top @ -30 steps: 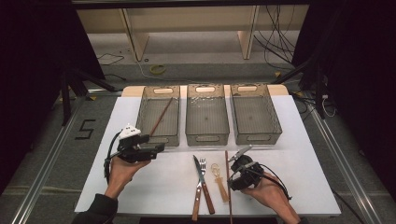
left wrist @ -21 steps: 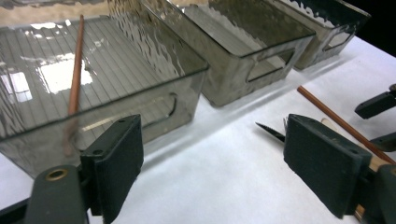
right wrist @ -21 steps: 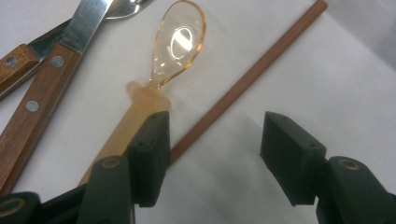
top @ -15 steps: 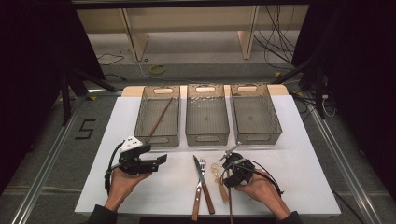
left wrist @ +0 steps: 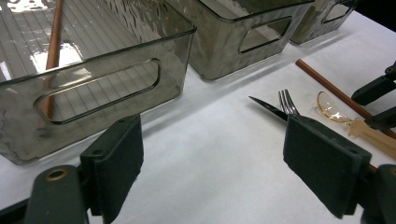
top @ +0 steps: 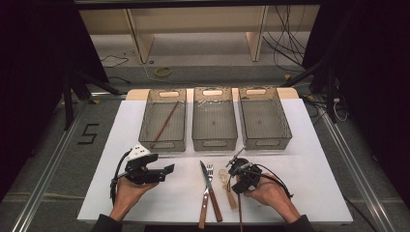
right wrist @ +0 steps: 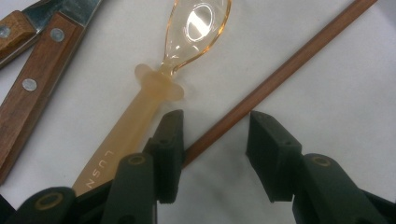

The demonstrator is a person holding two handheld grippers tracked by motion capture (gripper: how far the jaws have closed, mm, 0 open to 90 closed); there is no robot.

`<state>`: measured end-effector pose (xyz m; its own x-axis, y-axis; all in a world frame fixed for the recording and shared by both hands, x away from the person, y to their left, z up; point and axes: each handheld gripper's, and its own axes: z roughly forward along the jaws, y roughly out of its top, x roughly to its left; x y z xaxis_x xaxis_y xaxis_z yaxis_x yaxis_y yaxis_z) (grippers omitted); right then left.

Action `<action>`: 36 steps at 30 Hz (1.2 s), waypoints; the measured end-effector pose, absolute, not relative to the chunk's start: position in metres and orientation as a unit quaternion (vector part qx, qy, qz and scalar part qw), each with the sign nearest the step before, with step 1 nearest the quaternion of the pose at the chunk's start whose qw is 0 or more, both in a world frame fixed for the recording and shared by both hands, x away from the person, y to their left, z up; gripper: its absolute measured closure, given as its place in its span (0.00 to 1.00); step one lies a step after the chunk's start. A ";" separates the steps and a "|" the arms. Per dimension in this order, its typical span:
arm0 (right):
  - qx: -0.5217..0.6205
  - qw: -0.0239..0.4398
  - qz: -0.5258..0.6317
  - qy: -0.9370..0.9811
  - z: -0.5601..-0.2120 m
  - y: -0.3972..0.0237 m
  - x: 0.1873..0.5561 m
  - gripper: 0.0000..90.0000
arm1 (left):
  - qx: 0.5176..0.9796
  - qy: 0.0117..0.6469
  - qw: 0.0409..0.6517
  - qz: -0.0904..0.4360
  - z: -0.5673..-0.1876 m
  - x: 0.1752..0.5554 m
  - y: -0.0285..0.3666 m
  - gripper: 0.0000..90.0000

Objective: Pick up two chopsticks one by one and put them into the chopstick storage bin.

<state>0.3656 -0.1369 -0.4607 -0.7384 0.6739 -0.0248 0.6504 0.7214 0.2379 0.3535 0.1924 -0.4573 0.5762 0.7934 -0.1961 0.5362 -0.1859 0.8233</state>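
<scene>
Spoon [right wrist: 154,93] between knife [top: 209,188] and chopstick [right wrist: 280,74], before three bins [top: 214,140].

- A white table [top: 309,193] stands in the middle of a dim room, lit from above.
- Grey floor [top: 43,159] lies on both sides of the table, with a black mark shaped like a "5" [top: 88,134] to its left.
- Metal rails [top: 41,179] run along the floor beside the table.
- Beyond the table stands a pale wooden frame [top: 140,41], with loose cables [top: 285,38] and a yellow ring [top: 163,71] on the floor.
- Black curtains [top: 34,53] hang left and right of the table.
</scene>
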 end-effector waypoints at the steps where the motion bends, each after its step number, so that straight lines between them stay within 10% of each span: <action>1: 0.357 0.054 0.107 0.926 -0.461 -0.137 0.366 0.63 | 0.757 0.439 0.464 0.139 -0.457 0.353 0.192 0.22; 22: 0.350 0.049 0.096 0.930 -0.459 -0.139 0.367 0.93 | 0.757 0.439 0.464 0.140 -0.458 0.352 0.194 0.23; 36: 0.352 0.061 0.108 0.928 -0.453 -0.152 0.373 0.94 | 0.764 0.421 0.468 0.140 -0.456 0.352 0.191 0.22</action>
